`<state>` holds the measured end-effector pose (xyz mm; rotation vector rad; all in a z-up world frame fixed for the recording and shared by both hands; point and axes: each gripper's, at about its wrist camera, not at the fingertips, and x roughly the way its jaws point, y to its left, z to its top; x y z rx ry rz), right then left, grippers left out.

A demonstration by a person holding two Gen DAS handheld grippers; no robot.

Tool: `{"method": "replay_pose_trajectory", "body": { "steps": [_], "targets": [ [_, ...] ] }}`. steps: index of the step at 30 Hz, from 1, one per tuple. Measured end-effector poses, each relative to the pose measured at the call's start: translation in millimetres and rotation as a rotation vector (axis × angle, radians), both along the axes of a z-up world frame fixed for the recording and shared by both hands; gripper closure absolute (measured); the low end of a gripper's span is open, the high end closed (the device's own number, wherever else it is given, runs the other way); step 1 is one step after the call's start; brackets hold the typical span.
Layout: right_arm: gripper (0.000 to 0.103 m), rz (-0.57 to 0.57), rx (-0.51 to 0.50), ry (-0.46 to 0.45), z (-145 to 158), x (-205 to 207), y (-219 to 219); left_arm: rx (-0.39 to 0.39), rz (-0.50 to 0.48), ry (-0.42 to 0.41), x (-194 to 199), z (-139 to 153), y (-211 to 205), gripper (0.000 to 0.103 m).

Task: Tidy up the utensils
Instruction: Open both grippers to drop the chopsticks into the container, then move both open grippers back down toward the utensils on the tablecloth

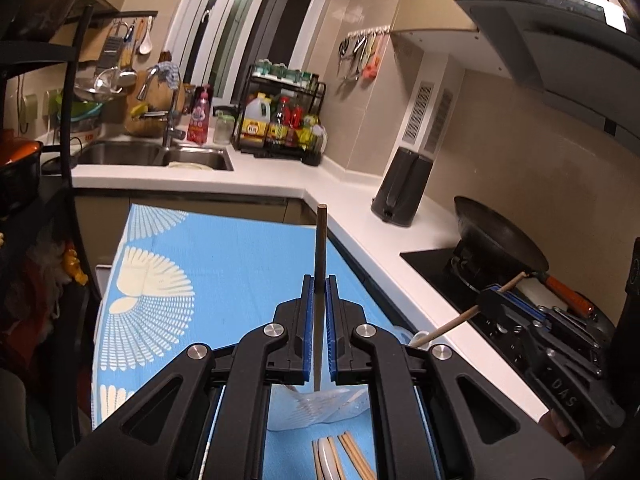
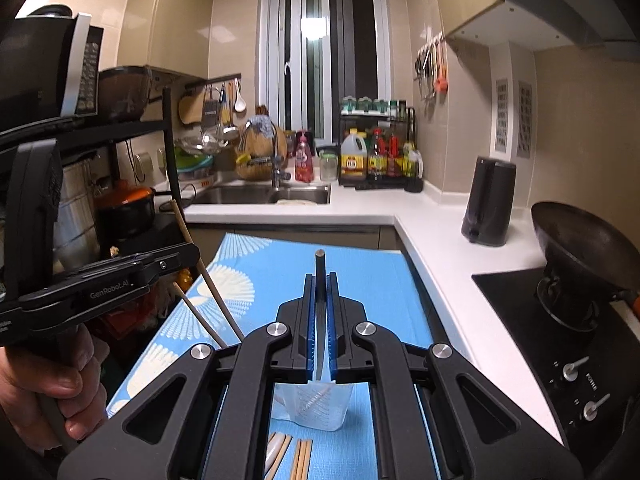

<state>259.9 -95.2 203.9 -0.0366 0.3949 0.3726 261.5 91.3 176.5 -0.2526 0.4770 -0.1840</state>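
The left gripper (image 1: 319,280) was closed narrowly on the left chopstick (image 1: 321,240); the stick was held between the blue pads, pointing forward beyond the fingertips, its rear end seen above the cup (image 1: 316,408). The right gripper (image 2: 320,280) was likewise clamped on the right chopstick (image 2: 320,264), held the same way, with its rear end at the cup's rim. From the opposite cameras each held stick was seen as pale wood, angled across its gripper. The clear cup was stood on the blue mat (image 2: 280,272) spread over the table; just beside it, nearer the cameras, loose chopsticks (image 2: 302,460) and a white spoon (image 2: 274,456) were laid flat on the mat. Both grippers were raised above the mat, near each other, each grasped by a hand (image 2: 60,384); whether the stick ends touched the cup could not be told.
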Motion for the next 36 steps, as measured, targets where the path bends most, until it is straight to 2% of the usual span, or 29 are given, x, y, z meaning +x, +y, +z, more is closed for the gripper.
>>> {"method": "replay_pose_trajectory", "body": {
  "steps": [7, 8, 9, 10, 11, 13, 16, 22, 27, 32, 36],
  "targets": [
    [0.097, -0.008, -0.015, 0.077, -25, 14, 3, 0.018, -0.022, 0.053, 7, -13, -7, 0.096],
    [0.093, -0.010, -0.019, 0.089, -27, 16, 4, 0.017, -0.015, 0.054, 7, -13, -6, 0.094],
    [0.091, -0.011, -0.021, 0.100, -28, 17, 3, 0.016, -0.009, 0.054, 6, -12, -5, 0.081],
    [0.085, -0.017, -0.022, 0.104, -29, 16, 1, 0.016, -0.001, 0.050, 5, -11, -4, 0.067],
    [0.079, -0.024, -0.025, 0.103, -28, 14, 0, 0.016, 0.006, 0.041, 4, -8, -3, 0.062],
    [0.074, -0.037, -0.034, 0.093, -25, 10, -2, 0.020, 0.022, 0.019, -1, -2, -1, 0.059],
    [0.073, -0.061, -0.041, 0.069, -17, 3, -7, 0.021, 0.048, -0.021, -10, 9, 4, 0.056],
    [0.073, -0.102, -0.032, -0.018, 9, -25, -22, 0.049, 0.097, -0.117, -37, 35, 9, 0.055],
    [0.073, -0.107, -0.034, -0.083, 23, -59, -33, 0.107, 0.109, -0.171, -62, 47, 0, 0.055],
    [0.073, -0.102, -0.021, -0.091, 18, -91, -48, 0.159, 0.087, -0.165, -80, 41, -16, 0.058],
    [0.073, -0.102, -0.012, -0.066, 7, -110, -58, 0.195, 0.084, -0.142, -99, 27, -25, 0.070]
  ]
}}
